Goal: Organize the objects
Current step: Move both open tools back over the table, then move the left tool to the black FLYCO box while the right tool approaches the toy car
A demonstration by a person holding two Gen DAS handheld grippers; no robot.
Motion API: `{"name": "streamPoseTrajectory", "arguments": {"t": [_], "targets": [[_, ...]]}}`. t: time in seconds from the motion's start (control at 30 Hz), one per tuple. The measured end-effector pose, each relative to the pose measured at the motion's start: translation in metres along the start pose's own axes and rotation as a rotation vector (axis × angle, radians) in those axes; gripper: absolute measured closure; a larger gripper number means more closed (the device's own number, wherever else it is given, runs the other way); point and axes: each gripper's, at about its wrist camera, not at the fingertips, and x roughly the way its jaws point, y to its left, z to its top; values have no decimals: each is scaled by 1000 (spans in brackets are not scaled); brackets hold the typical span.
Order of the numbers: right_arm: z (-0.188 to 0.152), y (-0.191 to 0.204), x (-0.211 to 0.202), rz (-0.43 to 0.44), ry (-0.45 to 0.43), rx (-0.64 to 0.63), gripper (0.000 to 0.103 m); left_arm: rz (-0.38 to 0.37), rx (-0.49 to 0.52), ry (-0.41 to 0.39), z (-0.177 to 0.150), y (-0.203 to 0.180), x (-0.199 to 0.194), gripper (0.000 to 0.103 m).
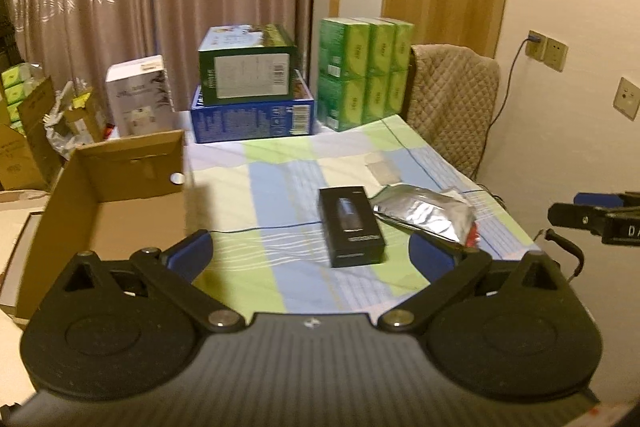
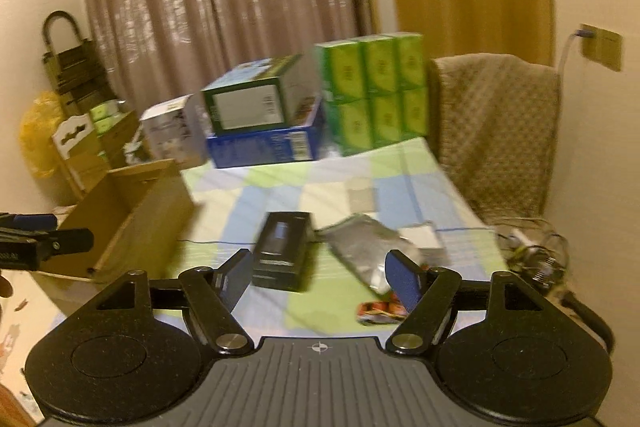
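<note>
A small black box (image 1: 351,226) lies on the checked tablecloth (image 1: 280,187), with a crumpled silver foil pouch (image 1: 426,211) just to its right. An open cardboard box (image 1: 108,203) stands at the table's left edge. My left gripper (image 1: 311,254) is open and empty, hovering near the front of the table, just short of the black box. In the right wrist view my right gripper (image 2: 320,277) is open and empty, close in front of the black box (image 2: 282,251) and the foil pouch (image 2: 368,251). A red wrapper (image 2: 380,309) lies under the pouch's near end.
At the back stand a green box on a blue box (image 1: 252,107), green tissue packs (image 1: 364,71) and a white box (image 1: 138,95). A quilt-covered chair (image 1: 452,103) is at the right. Cables (image 2: 532,251) lie at the table's right edge. Cartons (image 1: 24,131) clutter the left.
</note>
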Motion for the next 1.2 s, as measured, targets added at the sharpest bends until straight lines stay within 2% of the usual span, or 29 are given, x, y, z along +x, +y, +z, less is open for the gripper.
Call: {"name": "streamPoseTrajectory", "arguments": {"t": [0.17, 0.27, 0.6, 1.0, 1.1, 1.2], "targets": [[-21, -27, -3, -54, 34, 33, 32, -30, 19, 15, -8, -23, 13, 1], [-32, -38, -3, -71, 53, 56, 32, -23, 38, 28, -14, -33, 23, 1], [-48, -50, 8, -90, 79, 58, 32, -9, 65, 29, -21, -53, 52, 1], [-59, -56, 50, -100, 121, 64, 32, 0, 47, 38, -28, -54, 107, 1], [-62, -58, 66, -103, 134, 65, 32, -6, 45, 61, -32, -54, 125, 1], [-66, -60, 82, -104, 149, 57, 32, 19, 53, 80, -37, -56, 141, 1]]}}
